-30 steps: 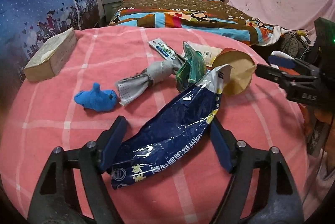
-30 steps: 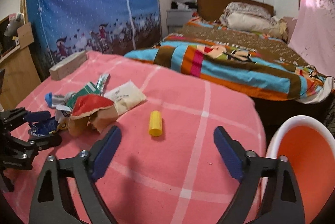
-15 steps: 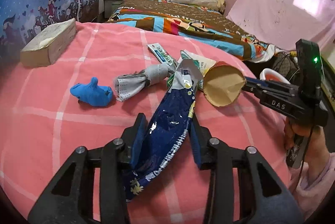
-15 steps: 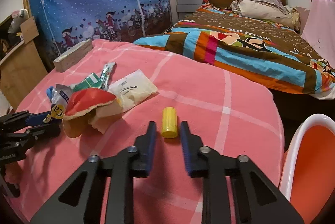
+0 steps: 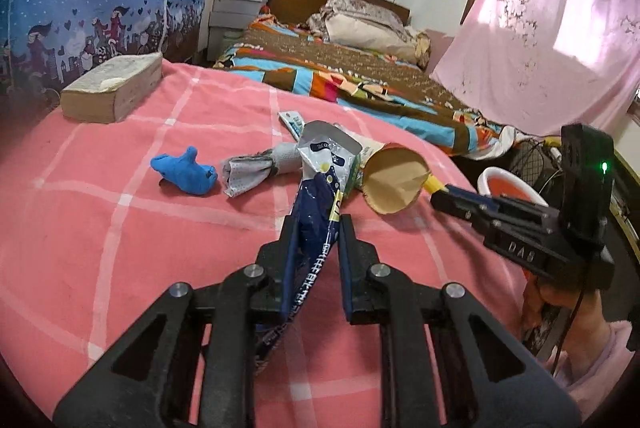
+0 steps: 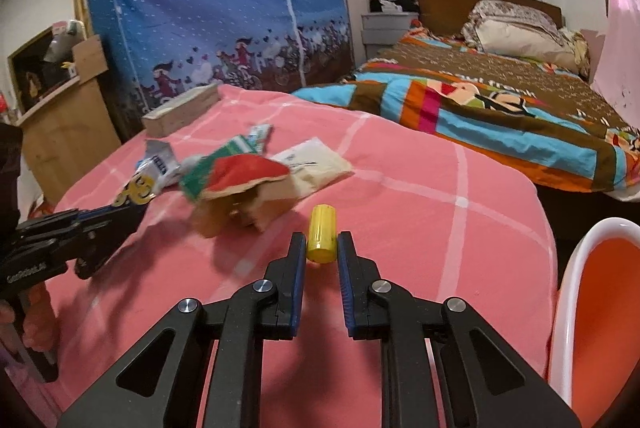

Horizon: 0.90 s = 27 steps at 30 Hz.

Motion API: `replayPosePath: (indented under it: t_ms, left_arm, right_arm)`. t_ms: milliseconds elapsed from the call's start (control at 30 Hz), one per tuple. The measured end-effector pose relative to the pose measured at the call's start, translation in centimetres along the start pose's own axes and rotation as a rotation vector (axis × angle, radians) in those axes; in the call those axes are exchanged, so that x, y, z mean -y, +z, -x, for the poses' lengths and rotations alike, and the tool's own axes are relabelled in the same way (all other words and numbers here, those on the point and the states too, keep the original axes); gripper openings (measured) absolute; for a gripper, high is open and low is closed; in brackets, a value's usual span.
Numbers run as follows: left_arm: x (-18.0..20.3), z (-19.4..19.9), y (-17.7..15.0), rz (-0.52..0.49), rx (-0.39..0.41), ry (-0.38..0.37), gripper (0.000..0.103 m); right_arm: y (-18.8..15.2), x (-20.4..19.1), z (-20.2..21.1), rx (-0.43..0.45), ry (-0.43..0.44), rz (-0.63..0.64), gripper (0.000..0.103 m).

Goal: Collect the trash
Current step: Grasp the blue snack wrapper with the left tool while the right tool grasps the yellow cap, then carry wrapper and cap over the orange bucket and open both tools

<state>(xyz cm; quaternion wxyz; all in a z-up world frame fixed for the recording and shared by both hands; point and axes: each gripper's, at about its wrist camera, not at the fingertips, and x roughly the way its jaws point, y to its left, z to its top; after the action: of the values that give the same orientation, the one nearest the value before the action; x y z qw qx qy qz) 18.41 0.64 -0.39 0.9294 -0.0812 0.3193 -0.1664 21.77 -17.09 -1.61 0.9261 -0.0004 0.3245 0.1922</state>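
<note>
Pinches a blue snack bag (image 5: 314, 196) in the left hand-held gripper (image 5: 319, 222), with the jaws just now closing in on it and the pads pressed against both sides of the crumpled foil. Holds the bag tilted up, torn silver mouth highest, tail trailing down between the gripper's arms towards the counter (image 5: 100, 228) under its pink checked cloth.

Clamps a small yellow cylinder (image 6: 321, 232) at the very tips of the right hand-held gripper (image 6: 321, 240), jaws drawn fully in, one pad on each side of the cylinder, low over the pink cloth. From the left wrist view, shows that same gripper reaching in from the right with a bit of yellow at its tip, a hand and a pale pink sleeve behind it.

Leaves more litter on the cloth:
- A torn brown paper cup (image 5: 394, 184) on its side, just beside the bag's mouth.
- A twisted grey cloth (image 5: 256, 168) to the bag's left.
- A blue toy (image 5: 184, 172) near the grey cloth.
- A green packet (image 6: 228, 156) and a white sachet (image 6: 316, 164) behind the cup.

Further off, near the far left edge, a thick old book (image 5: 114, 90). At the counter's right edge, an orange bin with a white rim (image 6: 560, 308). Beyond, a bed (image 6: 480, 100) with a striped cover.
</note>
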Motion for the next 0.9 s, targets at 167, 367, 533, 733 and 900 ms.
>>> replayPosePath:
  t_ms: [167,367,533,733,900]
  left_arm:
    - [0.3,1.3,-0.1,0.011,0.085,-0.013,0.023]
    - [1.7,2.9,-0.2,-0.026,0.201,-0.019,0.023]
    - [3.5,3.8,0.2,-0.067,0.295,-0.014,0.023]
    - [6.6,5.0,1.7,-0.122,0.425,-0.043,0.023]
    - [9.5,4.8,2.7,-0.16,0.473,-0.102,0.023]
  right_arm:
    - [-0.3,-1.0,1.5,0.074,0.019,0.021,0.014]
    - [-0.6,-1.3,4.3,0.225,0.04,0.023,0.014]
    - [-0.6,-1.5,6.7,0.352,0.036,0.04,0.014]
    - [-0.3,-0.9,10.4,0.504,-0.012,0.058,0.014]
    - [-0.3,0.9,12.9,0.585,-0.071,0.035,0.014]
